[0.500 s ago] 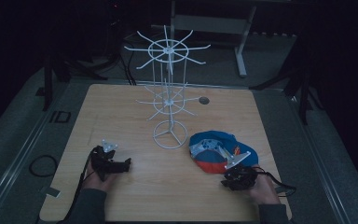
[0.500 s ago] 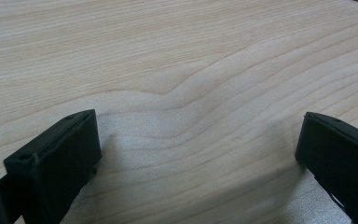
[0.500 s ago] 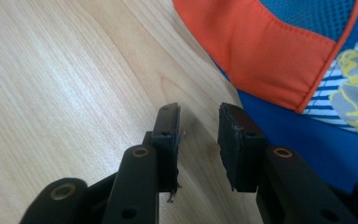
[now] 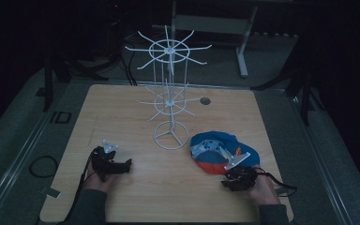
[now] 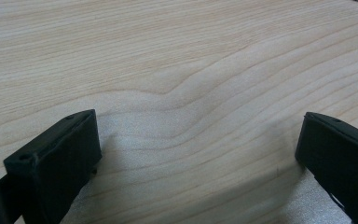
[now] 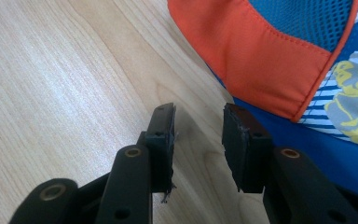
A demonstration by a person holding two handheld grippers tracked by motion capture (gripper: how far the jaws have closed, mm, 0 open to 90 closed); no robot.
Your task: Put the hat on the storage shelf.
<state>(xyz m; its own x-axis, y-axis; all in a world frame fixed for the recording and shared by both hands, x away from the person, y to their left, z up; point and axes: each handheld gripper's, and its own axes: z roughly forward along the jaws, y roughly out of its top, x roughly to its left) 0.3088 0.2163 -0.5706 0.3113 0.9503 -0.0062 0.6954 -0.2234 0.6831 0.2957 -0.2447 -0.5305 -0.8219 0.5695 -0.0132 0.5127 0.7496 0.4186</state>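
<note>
Lower right of the high view, the right gripper (image 4: pixel 238 178) rests with jaws slightly apart beside the cap (image 4: pixel 215 147), seemingly poised to grasp it; lower left, the left gripper (image 4: pixel 112 164) idles wide apart on the table (image 4: pixel 122 108).

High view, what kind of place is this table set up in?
Probably a dim lab or recording workspace, not a shop. A bare wooden table holds a white wire display rack and a blue and orange cap, with cables and metal stands in the dark behind.
</note>
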